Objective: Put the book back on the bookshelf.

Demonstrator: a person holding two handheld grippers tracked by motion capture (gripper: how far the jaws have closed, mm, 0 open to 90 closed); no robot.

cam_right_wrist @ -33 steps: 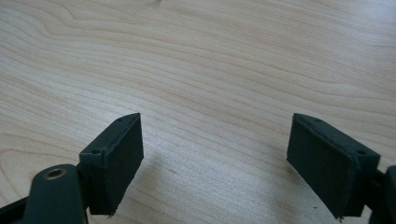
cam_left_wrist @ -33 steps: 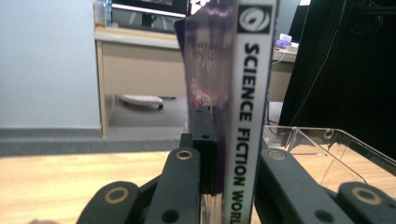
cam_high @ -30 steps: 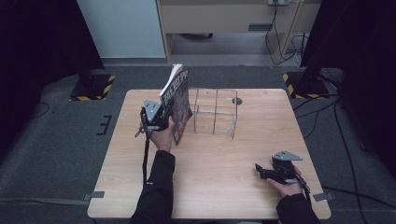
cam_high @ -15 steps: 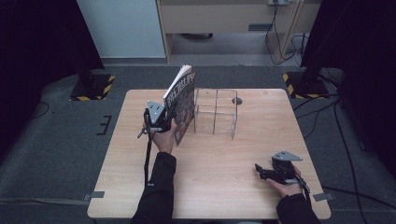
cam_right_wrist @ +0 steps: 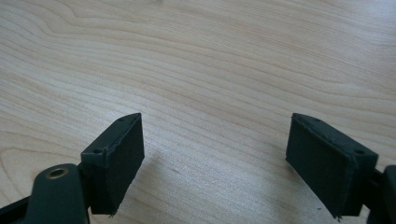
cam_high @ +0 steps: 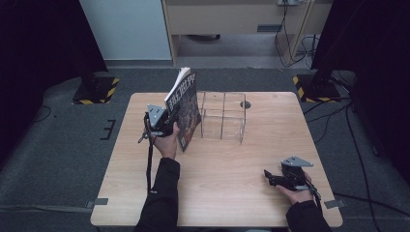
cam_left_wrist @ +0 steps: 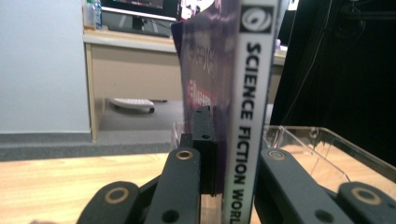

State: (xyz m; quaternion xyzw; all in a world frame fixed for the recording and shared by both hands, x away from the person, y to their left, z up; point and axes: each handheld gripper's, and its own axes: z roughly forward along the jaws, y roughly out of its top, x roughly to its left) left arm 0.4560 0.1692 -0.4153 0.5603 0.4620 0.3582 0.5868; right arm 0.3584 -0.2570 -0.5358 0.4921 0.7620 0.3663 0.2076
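Dark, thin magazine with a white spine (cam_high: 184, 112) held up on end, just left of the clear plastic box with sections (cam_high: 223, 116).

Left gripper (cam_left_wrist: 227, 179) fingers (cam_left_wrist: 183, 186) shut tight on the spine, long side pointing up, top leaning a bit toward the box. Probably still above the light wooden desk (cam_high: 227, 179), hard to tell. Right gripper (cam_right_wrist: 229, 161) resting far off near the front right, fingers open, holding nothing.

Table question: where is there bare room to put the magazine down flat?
The table has a wide bare patch between the left gripper holding the magazine and the right gripper. The right side past the clear rack is bare too. It is crowded around magazine and rack.
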